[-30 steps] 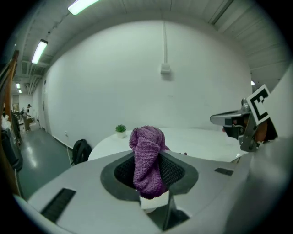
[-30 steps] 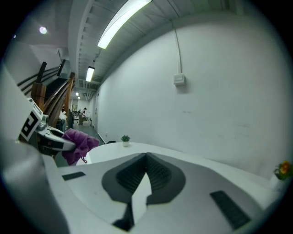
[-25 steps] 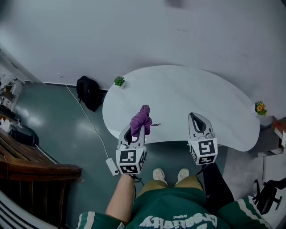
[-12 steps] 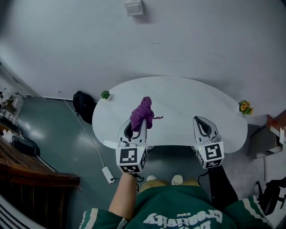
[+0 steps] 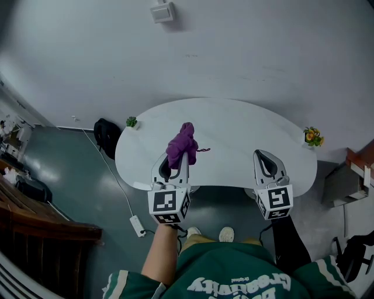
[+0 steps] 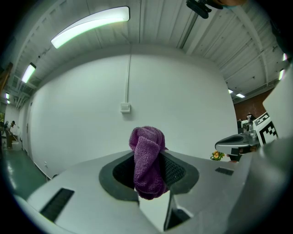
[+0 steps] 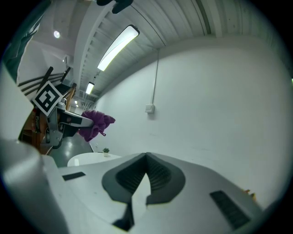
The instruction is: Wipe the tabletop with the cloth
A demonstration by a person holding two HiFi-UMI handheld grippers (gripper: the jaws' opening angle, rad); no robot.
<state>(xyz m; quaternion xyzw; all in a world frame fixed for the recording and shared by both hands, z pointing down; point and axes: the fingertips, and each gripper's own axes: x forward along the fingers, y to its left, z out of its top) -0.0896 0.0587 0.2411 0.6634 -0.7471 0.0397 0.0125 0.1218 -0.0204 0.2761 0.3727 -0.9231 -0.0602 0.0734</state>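
Two grippers are over the near edge of the tabletop, and neither touches it. The left gripper is still clamped on the purple cloth. The cloth stands bunched above the jaws and hangs a little below them, so it is in the air over the near-left part of the table. The right gripper has its jaws together with nothing between them, well apart from the cloth, at the near right.

In the last second my head view has tilted up and pulled back. The table now sits higher and smaller in it, and a wall box has come into sight at the far top. The little plant at the far left edge and the flowers at the far right have both slid leftward. The grip on the cloth has not changed.

I read this as settling into position, with no wiping begun. The cloth must first come down flat onto the surface.
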